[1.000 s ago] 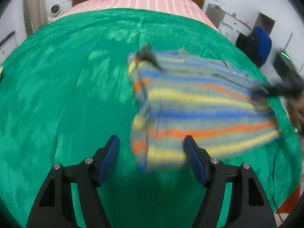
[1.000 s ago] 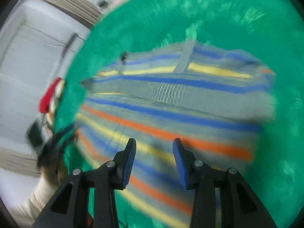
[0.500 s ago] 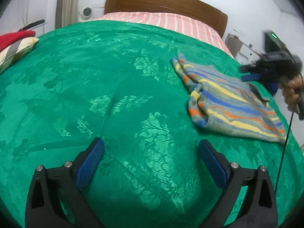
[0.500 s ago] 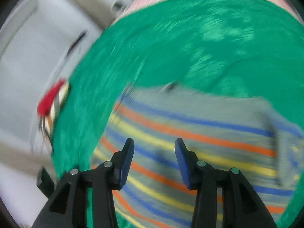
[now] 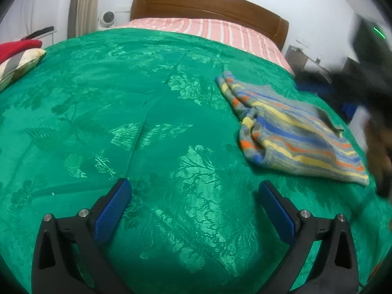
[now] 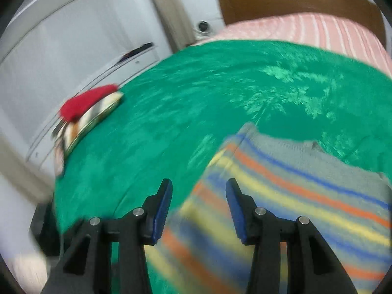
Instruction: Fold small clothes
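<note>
The left gripper (image 5: 194, 205) has its blue-padded fingers (image 5: 112, 213) spread wide, with nothing between them, poised low over bare green bedspread (image 5: 122, 103); the right gripper (image 6: 199, 204) has its own blue pads (image 6: 163, 208) parted by a moderate gap, empty, above the near left edge of the striped garment (image 6: 294, 196), though blur leaves it unclear whether the tips touch the cloth; the garment is a small knit piece, grey with blue, yellow and orange bands, and in the left wrist view it lies folded on the bedspread (image 5: 291, 132) ahead and to the right of the left gripper, well apart from it; its left end is bunched and rolled into thick layers, while the rest lies flatter; its long axis runs from a narrow far end near the striped pink bedding (image 5: 220, 30) down and rightward to a broad near end by the bed's right side; the stripes run along this axis; the left gripper points up the bed toward the wooden headboard (image 5: 208, 2); the right gripper, seen only as a dark blur at the right edge of the left wrist view, points across the garment toward a red and striped cushion (image 6: 90, 110) at the bed's far left edge.
</note>
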### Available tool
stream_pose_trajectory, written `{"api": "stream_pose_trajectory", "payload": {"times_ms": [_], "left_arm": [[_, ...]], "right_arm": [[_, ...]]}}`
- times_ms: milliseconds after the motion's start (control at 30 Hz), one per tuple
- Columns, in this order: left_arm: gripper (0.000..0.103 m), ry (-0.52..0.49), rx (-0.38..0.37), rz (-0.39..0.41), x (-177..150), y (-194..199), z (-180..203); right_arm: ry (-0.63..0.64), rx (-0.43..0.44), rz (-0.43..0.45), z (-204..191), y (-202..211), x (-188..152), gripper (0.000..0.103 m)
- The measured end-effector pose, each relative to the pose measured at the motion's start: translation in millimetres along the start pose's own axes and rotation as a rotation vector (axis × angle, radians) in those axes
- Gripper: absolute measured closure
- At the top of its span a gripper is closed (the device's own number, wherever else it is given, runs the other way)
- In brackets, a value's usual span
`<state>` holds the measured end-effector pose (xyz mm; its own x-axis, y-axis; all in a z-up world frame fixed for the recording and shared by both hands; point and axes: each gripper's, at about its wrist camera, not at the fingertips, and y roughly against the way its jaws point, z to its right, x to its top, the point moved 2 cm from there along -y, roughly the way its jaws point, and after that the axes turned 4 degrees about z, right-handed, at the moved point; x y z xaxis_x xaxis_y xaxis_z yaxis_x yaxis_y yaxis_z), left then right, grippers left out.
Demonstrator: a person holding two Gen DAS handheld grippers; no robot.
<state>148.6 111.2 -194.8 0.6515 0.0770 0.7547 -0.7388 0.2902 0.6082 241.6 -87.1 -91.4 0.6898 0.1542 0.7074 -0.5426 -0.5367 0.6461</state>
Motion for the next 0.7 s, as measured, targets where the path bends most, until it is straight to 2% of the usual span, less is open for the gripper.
{"api": "stream_pose_trajectory", "payload": {"times_ms": [100,167,200,300,333,433,533,633,700], "left_arm": [[0.001,0.001,0.001,0.002,1,0,0],[0.001,0.004,-0.001,0.007,1,1,-1],[0.001,0.006,-0.002,0.009,1,1,-2],[0.001,0.015,-0.008,0.017,0,1,-4],[0.001,0.015,-0.009,0.017,0,1,-4],[0.001,0.011,-0.004,0.018,0,0,-3],[0.001,0.007,0.000,0.018,-1,0,-3],[0.001,0.005,0.000,0.019,-1,0,-3],[0.001,0.003,0.001,0.021,-2,0,-3]], "right_arm": [[0.004,0.014,-0.076,-8,5,-46,0.057],[-0.040,0.077,-0.181,-12,-13,-75,0.056],[-0.058,0.110,-0.201,-15,-16,-88,0.056],[-0.030,0.155,-0.177,-25,-1,-95,0.057],[-0.032,0.140,-0.152,-23,12,-93,0.057],[-0.048,0.050,-0.049,-2,54,-83,0.057],[-0.097,-0.099,0.020,48,87,-79,0.057],[-0.143,-0.266,-0.032,98,100,-110,0.057],[-0.214,-0.314,-0.074,123,112,-151,0.057]]}}
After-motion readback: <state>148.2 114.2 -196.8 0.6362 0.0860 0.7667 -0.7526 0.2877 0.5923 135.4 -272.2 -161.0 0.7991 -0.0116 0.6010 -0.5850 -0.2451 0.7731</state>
